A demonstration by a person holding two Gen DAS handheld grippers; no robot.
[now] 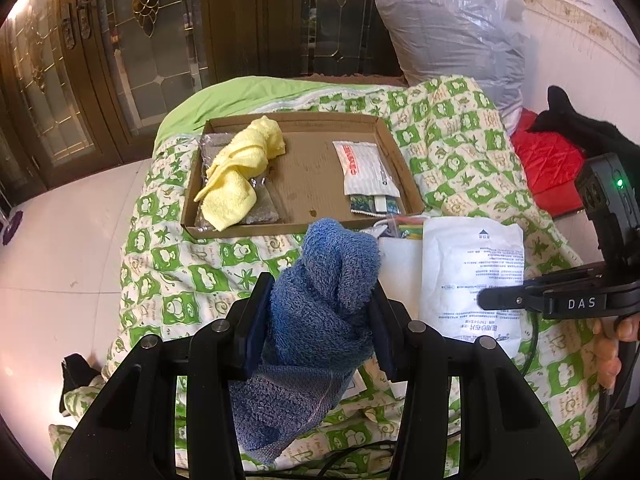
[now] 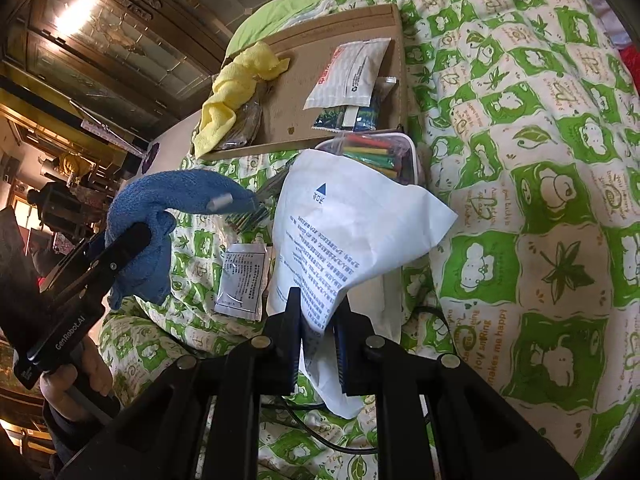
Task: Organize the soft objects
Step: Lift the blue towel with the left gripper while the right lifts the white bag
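My left gripper point(image 1: 320, 312) is shut on a blue towel point(image 1: 320, 300) and holds it above the green-patterned quilt, in front of the cardboard tray point(image 1: 298, 226). The towel also shows in the right wrist view point(image 2: 160, 216). My right gripper point(image 2: 318, 320) is shut on a white printed pouch point(image 2: 344, 232), lifted off the quilt. In the tray lie a yellow towel point(image 1: 240, 168), a white packet with red print point(image 1: 366, 168) and a dark green sachet point(image 1: 374, 204).
A clear case of coloured sticks point(image 2: 376, 152) lies just in front of the tray. A small printed sachet point(image 2: 242, 280) lies on the quilt point(image 2: 540, 160). A plastic-wrapped pillow point(image 1: 456, 28) and a red cloth point(image 1: 548, 164) are at the back right. White floor point(image 1: 60, 240) is left.
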